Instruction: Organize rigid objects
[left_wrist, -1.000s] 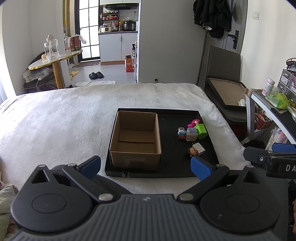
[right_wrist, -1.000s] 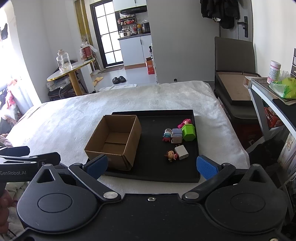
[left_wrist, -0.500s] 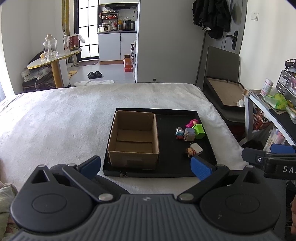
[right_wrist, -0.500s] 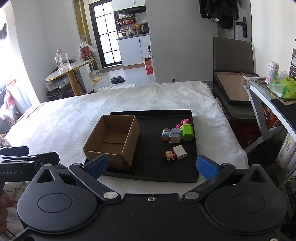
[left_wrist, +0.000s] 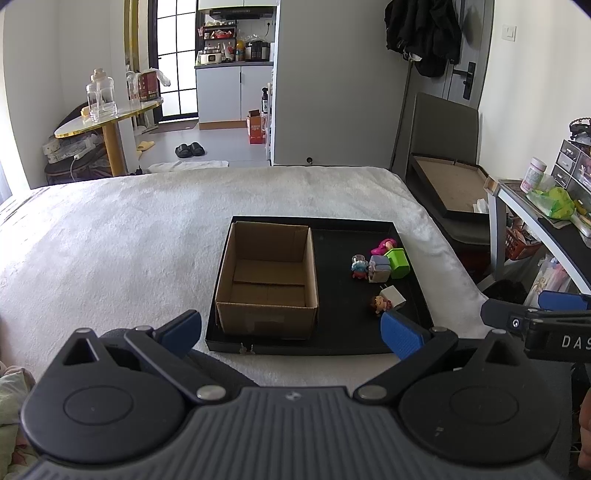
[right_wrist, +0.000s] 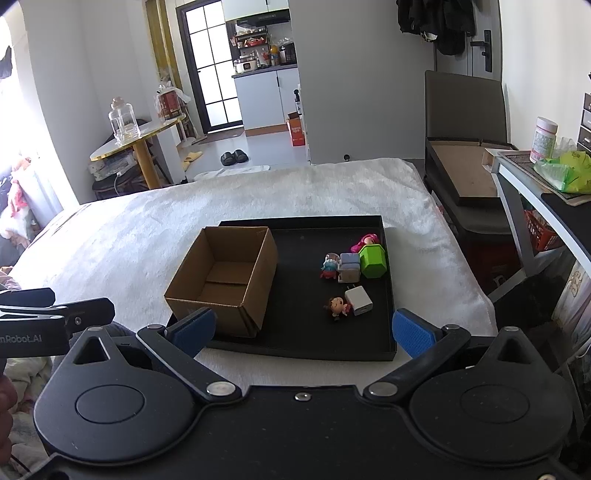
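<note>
On the bed (left_wrist: 110, 236), a shallow black tray (left_wrist: 413, 284) carries everything: an open, empty cardboard box (left_wrist: 266, 284) fills its left half, and a small cluster of rigid toys sits toward its right edge. At the far side of that cluster lie a pink figure (right_wrist: 366, 242), a green block (right_wrist: 373, 261), a grey-lilac block (right_wrist: 349, 267) and a little blue-and-red figure (right_wrist: 328, 266), all touching or just beside one another; nearer the tray's front edge lie a white charger plug (right_wrist: 358, 301) and a small doll (right_wrist: 336, 306), side by side. Both tools hang back from the tray's near edge, blue pads spread wide, holding nothing: the left tool (left_wrist: 291, 334) faces the box, the right tool (right_wrist: 303, 330) looks more squarely at the toys. The toys lie ahead and slightly right of the right tool, so that hand seems the nearer for a first pick, likely the plug, whose long axis runs obliquely to the tray's front edge. Readable lettering: "DAS" on the right tool's body, "nRobot.AI" on the left.
</note>
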